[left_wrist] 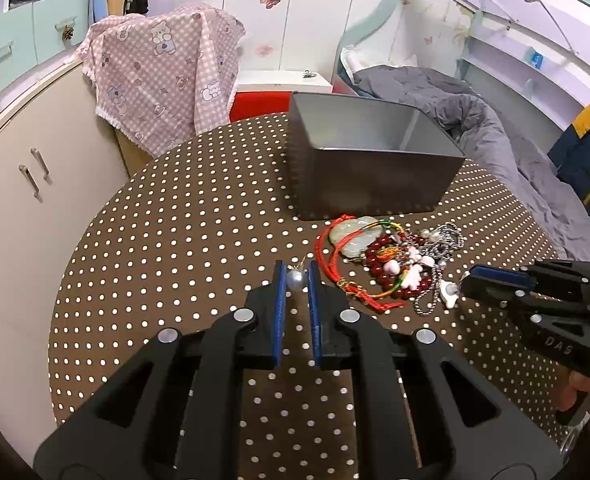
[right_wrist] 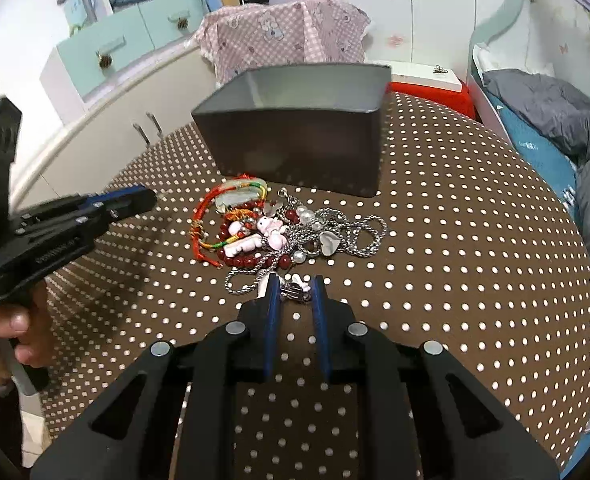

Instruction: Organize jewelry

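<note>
Task looks barely begun: the grey box (left_wrist: 375, 160) at the back of the dotted surface (left_wrist: 175, 240) shows only bare inner walls, floor not fully visible, so nothing seems stowed yet, and the jewelry pile (left_wrist: 391, 264) lies just in front of it, near but apart from the front wall. Pile holds a red cord w/ jade pendant (left_wrist: 353, 236), red bead bracelet (left_wrist: 379, 268), silver chain (right_wrist: 359, 236), pink charms and a heart pendant (right_wrist: 329, 244), all tangled. Left tool (left_wrist: 296, 276) has a pearl earring (left_wrist: 296, 278) between its blue pads, jaws closed in on it w/ pads about touching, so judged grasping; pearl sits at the fingertips, its thin hook pointing up and away toward the box, long axis roughly along the fingers. Right tool (right_wrist: 294, 292) is part open, fingers straddling a small metal clip piece (right_wrist: 295, 293) at the pile's near edge; not clenched yet. Left to do: nearly everything, earring incl., goes into the box.
</note>
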Action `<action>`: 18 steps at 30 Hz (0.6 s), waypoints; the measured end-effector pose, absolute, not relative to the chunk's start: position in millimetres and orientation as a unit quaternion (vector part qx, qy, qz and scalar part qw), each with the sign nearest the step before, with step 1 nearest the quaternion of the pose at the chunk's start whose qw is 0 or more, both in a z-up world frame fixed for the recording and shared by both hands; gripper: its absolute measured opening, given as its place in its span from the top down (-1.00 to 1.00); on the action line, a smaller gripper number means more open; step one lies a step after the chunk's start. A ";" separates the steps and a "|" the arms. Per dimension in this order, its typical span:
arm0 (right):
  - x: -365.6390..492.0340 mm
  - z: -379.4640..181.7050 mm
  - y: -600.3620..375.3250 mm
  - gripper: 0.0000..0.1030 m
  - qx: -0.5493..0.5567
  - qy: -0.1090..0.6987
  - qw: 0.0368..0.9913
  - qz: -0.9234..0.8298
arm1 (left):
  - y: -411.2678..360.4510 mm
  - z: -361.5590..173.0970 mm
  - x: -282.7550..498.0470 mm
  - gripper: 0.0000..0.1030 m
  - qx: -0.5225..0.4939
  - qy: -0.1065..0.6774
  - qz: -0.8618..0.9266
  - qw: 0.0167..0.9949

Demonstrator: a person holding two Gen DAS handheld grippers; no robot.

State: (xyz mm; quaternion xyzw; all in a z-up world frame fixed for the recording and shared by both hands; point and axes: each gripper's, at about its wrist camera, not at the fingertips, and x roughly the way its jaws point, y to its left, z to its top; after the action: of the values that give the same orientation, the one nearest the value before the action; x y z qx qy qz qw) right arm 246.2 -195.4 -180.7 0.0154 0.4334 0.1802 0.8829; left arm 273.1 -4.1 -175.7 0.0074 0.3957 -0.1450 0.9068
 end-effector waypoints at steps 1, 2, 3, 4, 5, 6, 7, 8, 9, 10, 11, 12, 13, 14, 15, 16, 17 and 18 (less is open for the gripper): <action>244.4 -177.4 -196.3 0.72 0.016 0.430 0.884 0.180 | -4.8 -173.3 271.7 0.79 0.008 0.393 -0.147 0.908; 243.3 -173.8 -197.9 0.72 0.017 0.427 0.886 0.181 | -4.5 -171.1 271.3 0.79 0.009 0.391 -0.148 0.909; 241.9 -170.4 -199.7 0.72 0.020 0.425 0.886 0.183 | -5.0 -168.7 270.3 0.79 0.009 0.388 -0.148 0.909; 240.4 -165.4 -201.4 0.72 0.020 0.420 0.889 0.183 | -4.9 -164.7 269.4 0.79 0.008 0.384 -0.149 0.911; 239.5 -160.1 -202.4 0.72 0.019 0.415 0.891 0.183 | -5.0 -160.9 268.9 0.79 0.006 0.381 -0.150 0.912; 239.6 -154.4 -203.1 0.72 0.020 0.411 0.892 0.185 | -3.7 -157.7 269.6 0.79 0.006 0.378 -0.151 0.913; 239.7 -148.7 -203.9 0.72 0.023 0.406 0.894 0.188 | -3.5 -152.0 268.8 0.79 0.005 0.372 -0.151 0.916; 240.1 -144.0 -204.6 0.72 0.023 0.401 0.896 0.189 | -3.9 -146.6 268.8 0.79 0.005 0.368 -0.153 0.917; 240.3 -135.6 -205.5 0.72 0.023 0.392 0.899 0.191 | -2.3 -142.2 269.1 0.79 0.004 0.364 -0.155 0.919; 242.9 -128.5 -204.5 0.72 0.022 0.384 0.903 0.193 | -2.2 -134.6 268.7 0.79 0.005 0.356 -0.155 0.922; 245.8 -123.1 -202.1 0.72 0.020 0.378 0.905 0.193 | -2.5 -129.4 268.7 0.79 0.006 0.350 -0.156 0.924; 248.9 -113.0 -202.6 0.72 0.018 0.368 0.909 0.194 | -2.9 -121.3 269.6 0.79 0.006 0.342 -0.159 0.926; 253.3 -105.2 -202.6 0.72 0.017 0.361 0.912 0.195 | -4.0 -113.3 271.0 0.79 0.010 0.333 -0.160 0.929; 256.6 -94.4 -202.4 0.72 0.013 0.350 0.916 0.196 | -5.4 -106.8 272.4 0.79 0.013 0.326 -0.159 0.932; 260.1 -82.6 -201.3 0.72 0.010 0.337 0.921 0.197 | -6.0 -99.8 275.1 0.79 0.015 0.319 -0.160 0.934; 262.8 -74.0 -201.7 0.72 0.008 0.328 0.924 0.198 | -6.9 -89.6 280.0 0.79 0.016 0.310 -0.161 0.937; 267.4 -61.8 -201.5 0.72 0.006 0.315 0.928 0.200 | -7.8 -82.2 283.6 0.79 0.017 0.302 -0.160 0.940; 272.7 -50.8 -201.0 0.72 0.004 0.304 0.931 0.201 | -9.1 -74.7 287.7 0.79 0.018 0.294 -0.159 0.942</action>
State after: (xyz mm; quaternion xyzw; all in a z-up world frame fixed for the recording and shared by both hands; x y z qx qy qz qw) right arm 272.7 -201.0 -50.8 0.0042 0.3039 0.2011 0.9312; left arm 287.7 -9.1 -74.7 0.0184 0.2945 -0.1594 0.9421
